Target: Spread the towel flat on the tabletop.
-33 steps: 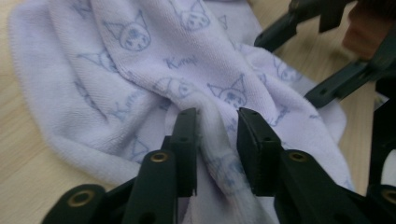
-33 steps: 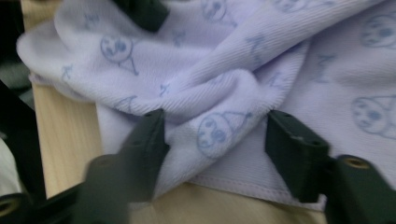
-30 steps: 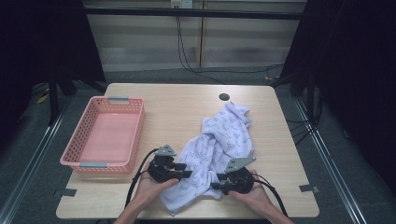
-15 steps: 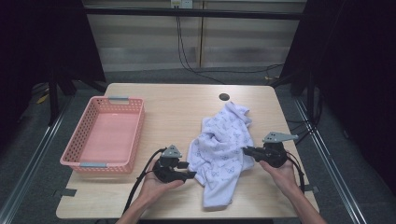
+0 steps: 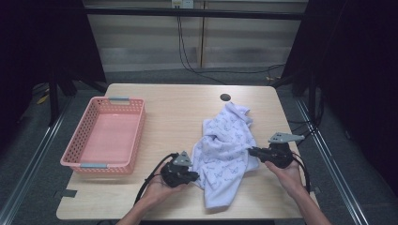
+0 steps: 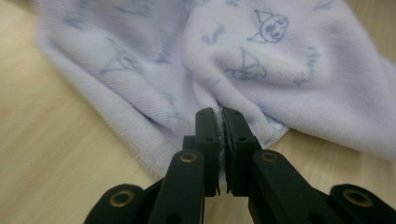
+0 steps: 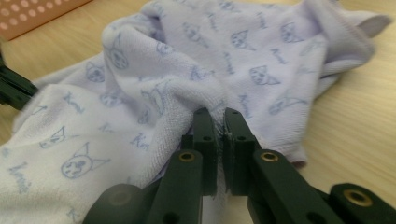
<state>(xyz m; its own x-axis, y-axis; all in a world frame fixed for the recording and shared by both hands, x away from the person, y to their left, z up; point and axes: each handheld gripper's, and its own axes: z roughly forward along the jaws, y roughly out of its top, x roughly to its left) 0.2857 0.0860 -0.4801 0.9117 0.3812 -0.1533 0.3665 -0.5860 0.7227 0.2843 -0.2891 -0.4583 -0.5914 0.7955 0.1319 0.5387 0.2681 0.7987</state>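
Lilac printed towel (image 5: 225,154) lies crumpled on the wooden worktop (image 5: 187,117) between your claws: your left claw (image 5: 193,176) has just closed on its near-left edge, while your right claw (image 5: 251,151) grips its right edge.

One towel (image 5: 225,154), one pink basket (image 5: 77,157), one table (image 5: 178,103), two tools.

Pink basket (image 5: 105,138) sits on my left side of the wooden table (image 5: 178,110), perforated walls, grey handle at each short end, nothing inside it. Small dark round spot (image 5: 225,97) near the table's far edge. Black cables (image 5: 187,56) run down the back wall to the grey floor.
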